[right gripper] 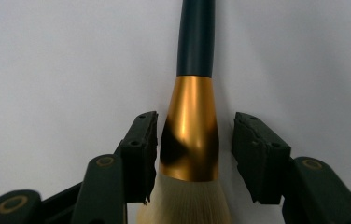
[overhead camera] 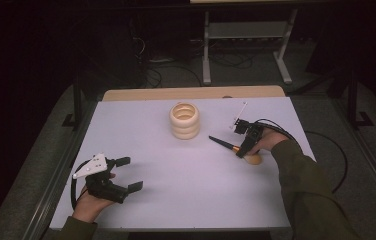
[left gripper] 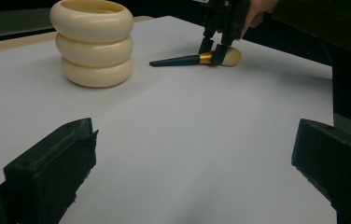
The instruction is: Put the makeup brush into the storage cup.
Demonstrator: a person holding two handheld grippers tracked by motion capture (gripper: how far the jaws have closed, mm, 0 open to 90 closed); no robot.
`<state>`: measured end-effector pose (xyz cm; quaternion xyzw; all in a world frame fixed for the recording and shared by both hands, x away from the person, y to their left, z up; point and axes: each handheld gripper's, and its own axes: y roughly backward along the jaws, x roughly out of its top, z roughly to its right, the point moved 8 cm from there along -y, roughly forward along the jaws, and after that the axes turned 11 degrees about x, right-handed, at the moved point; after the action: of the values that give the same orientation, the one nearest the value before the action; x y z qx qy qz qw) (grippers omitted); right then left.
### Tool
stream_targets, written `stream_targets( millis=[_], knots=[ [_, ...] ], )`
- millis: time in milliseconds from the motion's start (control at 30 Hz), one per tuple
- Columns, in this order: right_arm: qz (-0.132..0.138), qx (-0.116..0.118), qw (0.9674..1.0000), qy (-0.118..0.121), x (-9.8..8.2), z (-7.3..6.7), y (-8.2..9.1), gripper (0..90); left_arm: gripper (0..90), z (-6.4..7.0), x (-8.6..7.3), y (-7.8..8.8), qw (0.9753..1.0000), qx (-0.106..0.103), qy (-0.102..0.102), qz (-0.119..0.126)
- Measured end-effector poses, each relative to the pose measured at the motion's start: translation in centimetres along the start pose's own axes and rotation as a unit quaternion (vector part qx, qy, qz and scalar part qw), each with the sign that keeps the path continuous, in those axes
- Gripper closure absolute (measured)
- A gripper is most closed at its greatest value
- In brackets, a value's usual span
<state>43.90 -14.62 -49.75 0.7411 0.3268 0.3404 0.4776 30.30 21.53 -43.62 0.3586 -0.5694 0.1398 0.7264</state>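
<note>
A makeup brush (overhead camera: 224, 144) with a dark handle, gold ferrule (right gripper: 190, 126) and pale bristles lies flat on the white table (overhead camera: 176, 200) at the right. My right gripper (overhead camera: 240, 152) points down over it, one jaw on each side of the ferrule. In the right gripper view its left finger (right gripper: 138, 149) sits close against the ferrule, while a narrow gap separates the right finger (right gripper: 257, 154) from it. My left gripper (overhead camera: 131, 173) rests near the front left, open wide with nothing between its jaws. The left gripper view looks across the table to the brush (left gripper: 178, 60) and the right gripper (left gripper: 212, 53).
A cream holder made of three stacked rings (overhead camera: 184, 120) stands upright at the table's far middle, left of the brush handle's tip; the left gripper view shows it too (left gripper: 93, 44). A wooden strip (overhead camera: 191, 93) borders the far edge.
</note>
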Motion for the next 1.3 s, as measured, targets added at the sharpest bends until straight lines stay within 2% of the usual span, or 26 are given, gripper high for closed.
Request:
stream_targets(
  millis=[333,833,1133,1300],
  knots=[
    [-0.004,-0.004,1.0000,0.002,0.02,-0.13,-0.07,50.9,0.0,-0.05,-0.03,0.02,1.0000,0.001,-0.002,-0.001],
    [-0.016,-0.027,0.9994,0.014,-0.03,-0.19,-0.13,56.8,0.0,-0.09,0.00,0.07,1.0000,0.000,-0.004,0.001],
    [-0.022,-0.040,0.9988,0.016,0.00,-0.20,-0.16,60.6,0.0,-0.08,-0.01,0.07,1.0000,0.001,-0.004,0.000],
    [-0.025,-0.043,0.9987,0.010,0.06,-0.15,-0.20,61.0,0.0,-0.06,0.01,0.13,1.0000,0.001,-0.005,-0.001]
  ],
)
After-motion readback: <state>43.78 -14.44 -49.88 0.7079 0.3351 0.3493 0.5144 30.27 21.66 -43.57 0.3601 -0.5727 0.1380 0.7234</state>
